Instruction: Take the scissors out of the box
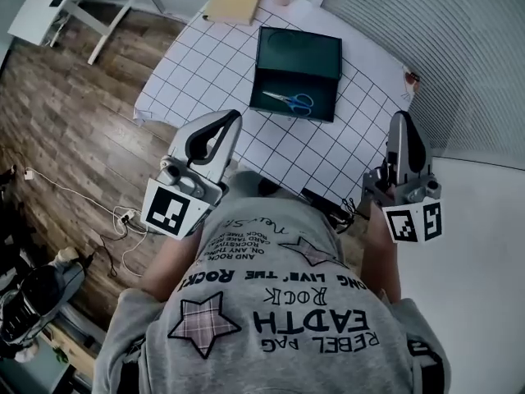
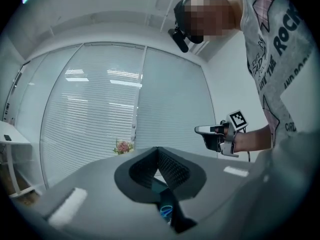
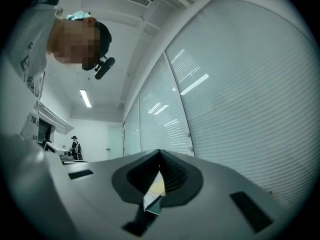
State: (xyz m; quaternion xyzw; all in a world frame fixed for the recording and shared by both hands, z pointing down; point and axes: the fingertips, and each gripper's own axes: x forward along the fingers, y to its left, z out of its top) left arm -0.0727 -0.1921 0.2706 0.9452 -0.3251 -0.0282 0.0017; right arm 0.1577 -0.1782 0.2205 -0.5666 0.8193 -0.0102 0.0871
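Ahead of my left hand-held gripper [image 1: 230, 116] and right hand-held gripper [image 1: 402, 118], both empty with jaws together, the scissors [image 1: 289, 100] lie flat in the open box [image 1: 318, 84], so arriving unopened I risk merely shoving them.

Office setting: slatted blinds [image 1: 467, 48] on glass partitions behind the desk [image 1: 213, 80], a ceiling strip light [image 3: 85, 98] overhead, wood-pattern flooring [image 1: 74, 130] left of the desk.

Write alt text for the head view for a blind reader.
Blue-handled scissors lie in an open dark box on a grid-patterned tablecloth. A person holds a left hand-held gripper and a right hand-held gripper, both short of the box.
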